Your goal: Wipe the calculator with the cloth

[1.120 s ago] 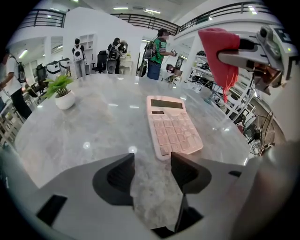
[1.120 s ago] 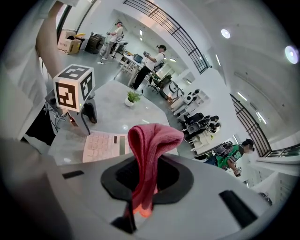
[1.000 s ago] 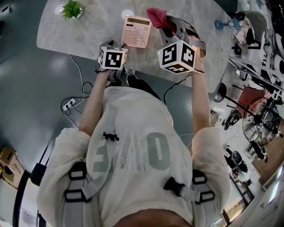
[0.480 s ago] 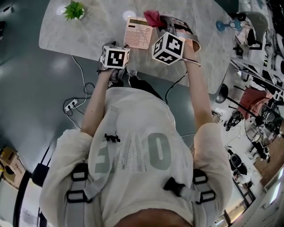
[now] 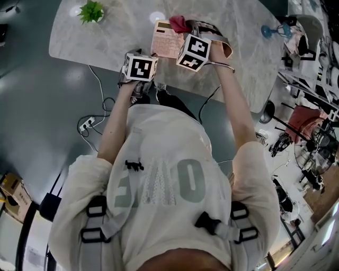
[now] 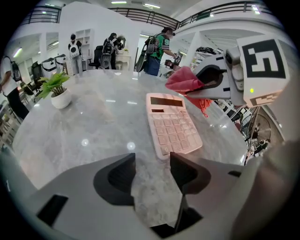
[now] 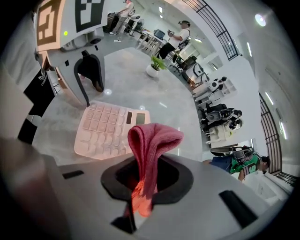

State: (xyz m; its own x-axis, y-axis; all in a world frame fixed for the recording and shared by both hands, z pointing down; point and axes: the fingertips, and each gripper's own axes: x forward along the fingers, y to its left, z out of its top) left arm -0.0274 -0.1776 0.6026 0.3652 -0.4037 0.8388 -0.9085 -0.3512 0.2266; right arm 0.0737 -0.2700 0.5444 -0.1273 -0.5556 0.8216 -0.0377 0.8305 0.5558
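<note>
A pink calculator (image 5: pixel 166 40) lies flat on the marble table (image 5: pixel 106 39), keys up. My right gripper (image 7: pixel 146 178) is shut on a red cloth (image 7: pixel 151 143), which sticks up in a fold between its jaws. In the left gripper view the cloth (image 6: pixel 185 80) hangs just above the calculator's (image 6: pixel 172 123) far right corner; whether it touches I cannot tell. My left gripper (image 6: pixel 152 169) rests open at the table's near edge, just short of the calculator, with only bare table between its jaws.
A small potted plant (image 5: pixel 91 10) stands at the table's far left. A blue object (image 5: pixel 270 29) sits near the table's right end. Cables and a power strip (image 5: pixel 85 125) lie on the floor below the near edge. People stand at desks far behind.
My right gripper has carried the cloth leftward and farther in, from beside the calculator to over its far right corner. The left gripper has barely moved.
</note>
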